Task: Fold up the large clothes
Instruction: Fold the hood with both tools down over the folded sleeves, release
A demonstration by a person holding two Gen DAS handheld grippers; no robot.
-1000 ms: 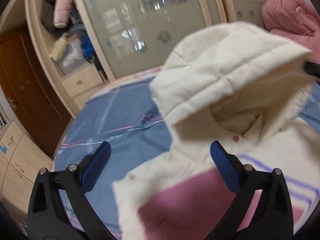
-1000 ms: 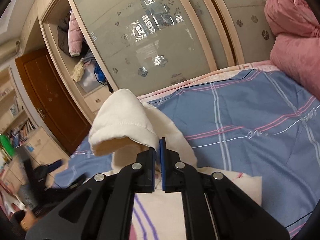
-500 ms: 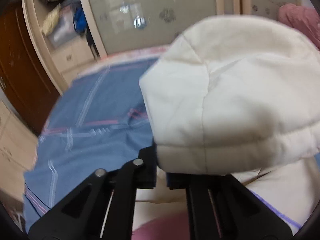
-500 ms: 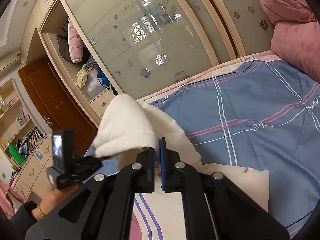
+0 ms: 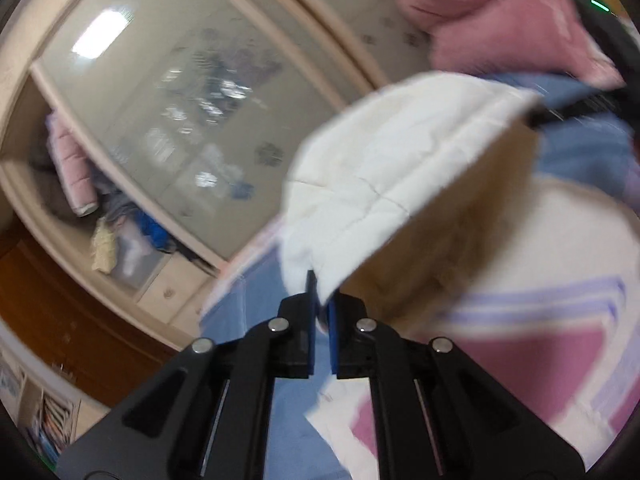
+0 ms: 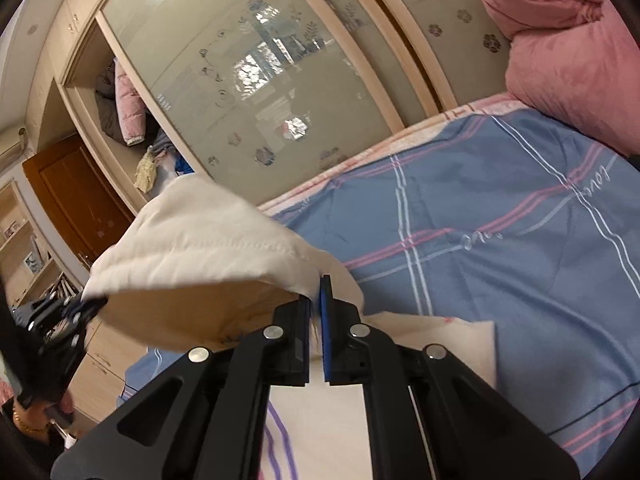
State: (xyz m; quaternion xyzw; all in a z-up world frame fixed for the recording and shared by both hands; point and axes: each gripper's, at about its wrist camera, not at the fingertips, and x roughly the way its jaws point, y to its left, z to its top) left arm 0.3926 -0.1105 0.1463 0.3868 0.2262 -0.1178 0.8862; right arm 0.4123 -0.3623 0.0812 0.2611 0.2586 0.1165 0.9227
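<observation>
Here we grip the cream hood [image 5: 384, 168] at both rim corners: our left gripper [image 5: 320, 304] and right gripper [image 6: 316, 300] clamp it, lifted at twelve o'clock above the jacket body [image 5: 520, 280] on the blue bedsheet [image 6: 500, 208].

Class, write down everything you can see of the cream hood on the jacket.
The hood is cream, soft and quilted, with stitched seams across its outer side and a stitched hem along the opening. It is lifted off the bed and stretched open, its paler lining showing underneath. The left tongs pinch one edge, the right tongs the other. It joins the jacket, which lies on the blue checked bed and has purple stripes and a pink panel.
</observation>
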